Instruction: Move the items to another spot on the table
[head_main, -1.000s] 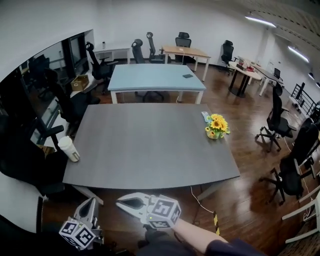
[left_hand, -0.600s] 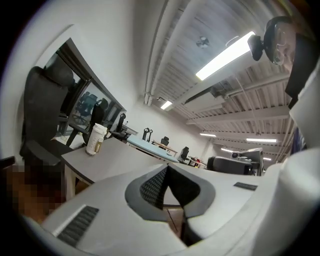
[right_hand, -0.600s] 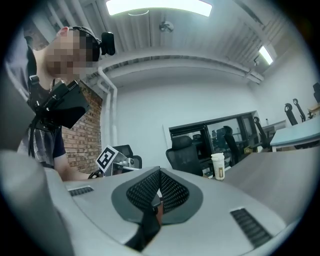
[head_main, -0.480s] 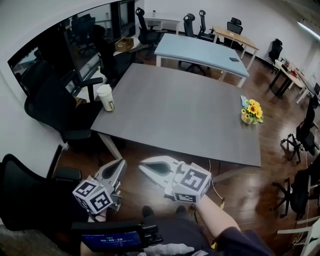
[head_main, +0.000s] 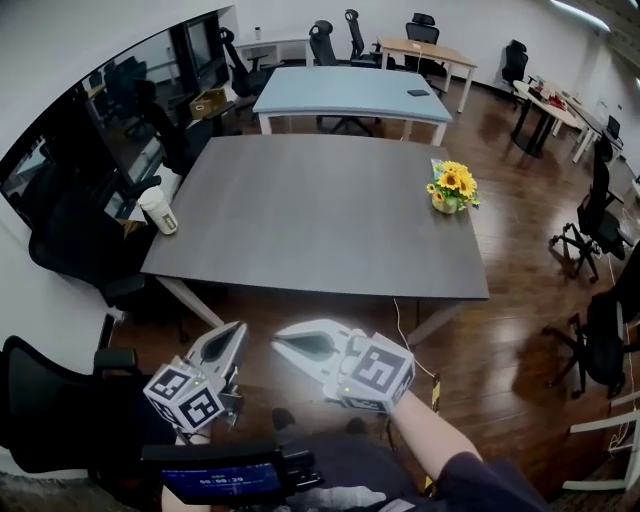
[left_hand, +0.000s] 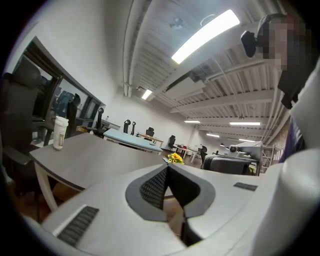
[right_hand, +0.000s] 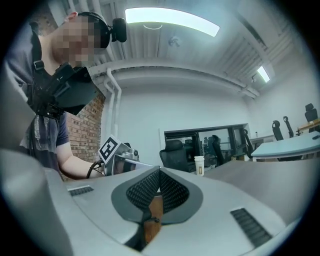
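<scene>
**Holding both grippers shut and empty, short of the table**

In the head view your left gripper (head_main: 237, 330) and right gripper (head_main: 282, 337) sit side by side at lower centre, over the floor and short of the table's (head_main: 320, 250) near edge. Each has its jaws pressed together with nothing between them.

The cup (head_main: 158, 210) stands at the table's left edge, middle left of the frame. The flowers (head_main: 452, 187) stand near its right edge, upper right. Both are well apart from the grippers.

To do the step well, spread the jaws before you reach. Take the cup round its middle and keep it upright. Grip the flowers low, by the pot, not the blooms.

Only the head view shows both items with the whole tabletop between them. The left gripper view has the cup at middle left and the flowers just above its jaws. The right gripper view shows the cup near centre, but no flowers.
</scene>
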